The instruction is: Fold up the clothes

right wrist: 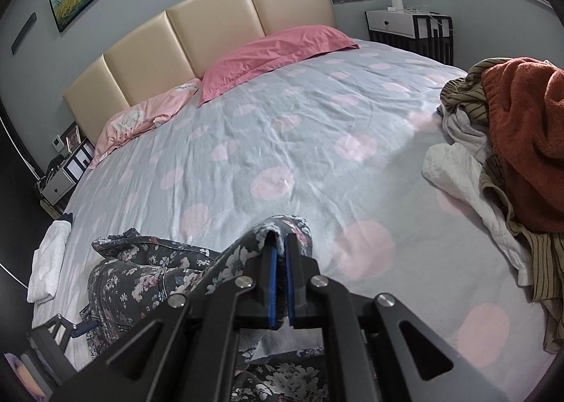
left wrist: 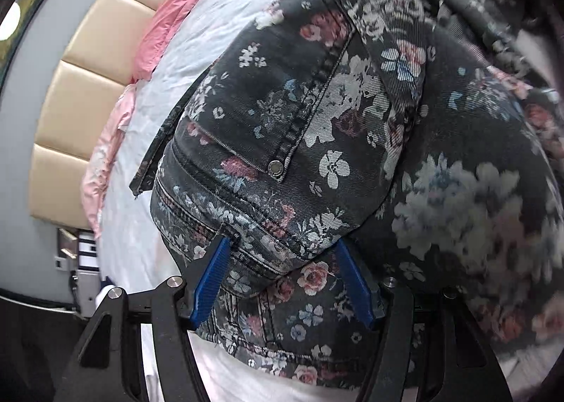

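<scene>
1 pair of floral jeans lies at the near edge of the bed, at 6 to 7 o'clock in the right wrist view. The fabric is dark grey twill denim printed with white, pink and pale blue flowers, with stitched seams, a pocket flap and 1 visible metal rivet. The garment is bunched, not flat; part of it fills the 3 o'clock side of the left wrist view, blurred.

2 grippers are present. The left gripper has its 2 blue ribbed fingers spread wide, with a thick fold of the waistband area lying between them; whether they press on it cannot be told. The right gripper has its 2 blue pads nearly together, pinching a raised fold of the jeans.

The bed cover is wrinkled pale grey-blue cloth with large pink dots. 2 pillows lie at 11 to 12 o'clock: 1 deep pink pillow and 1 pale pink pillow. The headboard has 4 padded beige panels. 1 heap of clothes lies at 3 o'clock: rust knit, striped olive and white pieces. 1 folded white item lies at 8 o'clock.
</scene>
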